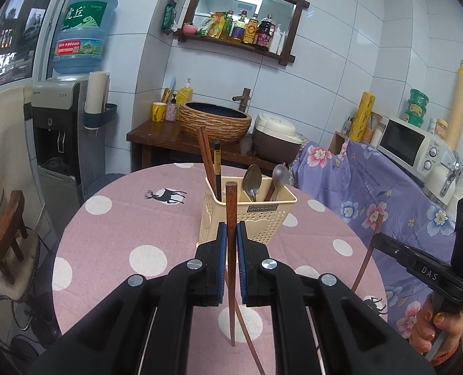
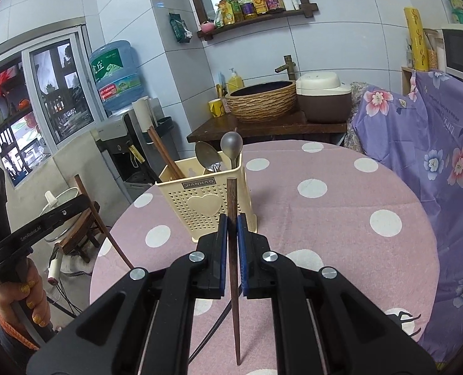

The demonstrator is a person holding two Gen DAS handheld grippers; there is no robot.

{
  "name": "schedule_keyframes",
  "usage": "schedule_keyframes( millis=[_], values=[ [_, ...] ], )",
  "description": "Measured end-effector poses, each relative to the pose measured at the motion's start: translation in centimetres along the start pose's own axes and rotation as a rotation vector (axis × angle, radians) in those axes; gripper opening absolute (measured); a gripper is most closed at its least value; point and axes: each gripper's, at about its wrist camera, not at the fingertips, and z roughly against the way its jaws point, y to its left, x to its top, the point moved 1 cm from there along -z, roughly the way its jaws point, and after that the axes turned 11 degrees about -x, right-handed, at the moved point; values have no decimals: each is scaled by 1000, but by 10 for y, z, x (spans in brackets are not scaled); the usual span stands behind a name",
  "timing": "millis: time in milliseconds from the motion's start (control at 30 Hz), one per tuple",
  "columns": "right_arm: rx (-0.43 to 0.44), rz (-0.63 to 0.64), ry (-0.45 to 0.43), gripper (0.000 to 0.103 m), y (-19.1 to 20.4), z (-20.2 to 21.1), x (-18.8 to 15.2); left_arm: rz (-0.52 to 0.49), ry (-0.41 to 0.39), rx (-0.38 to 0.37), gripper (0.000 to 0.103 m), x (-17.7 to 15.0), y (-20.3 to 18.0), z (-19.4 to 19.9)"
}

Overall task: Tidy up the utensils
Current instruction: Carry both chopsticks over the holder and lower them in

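Note:
A cream perforated utensil holder [image 1: 250, 215] stands on the pink polka-dot table [image 1: 112, 237]; it also shows in the right wrist view [image 2: 206, 206]. It holds chopsticks [image 1: 209, 159] and two spoons [image 1: 264, 178]. My left gripper [image 1: 231, 234] is shut on a brown wooden chopstick [image 1: 231, 206], held upright just in front of the holder. My right gripper [image 2: 232, 225] is shut on a darker wooden chopstick [image 2: 232, 203], upright beside the holder. The other gripper and its chopstick show at each view's edge: the right one [image 1: 365, 268] and the left one [image 2: 103, 222].
A purple floral cloth [image 1: 387, 193] covers furniture right of the table. Behind stand a wooden counter with a woven basin [image 1: 214, 118], a rice cooker [image 1: 275, 137], a microwave [image 1: 409, 143] and a water dispenser [image 1: 62, 131]. A small stool [image 1: 9, 228] is at the left.

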Motion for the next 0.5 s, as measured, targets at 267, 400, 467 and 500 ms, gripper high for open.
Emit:
schedule_keyframes(
  millis=[267, 400, 467, 500],
  values=[
    [2, -2, -105, 7, 14, 16, 55, -37, -35, -47, 8, 38, -17, 5],
    [-8, 32, -172, 7, 34, 24, 105, -38, -90, -78, 8, 82, -29, 10],
    [-7, 25, -195, 7, 43, 25, 134, -30, -122, -82, 8, 107, -32, 10],
    [-11, 21, -207, 7, 46, 25, 147, -27, -135, -85, 8, 118, -34, 9]
  ],
)
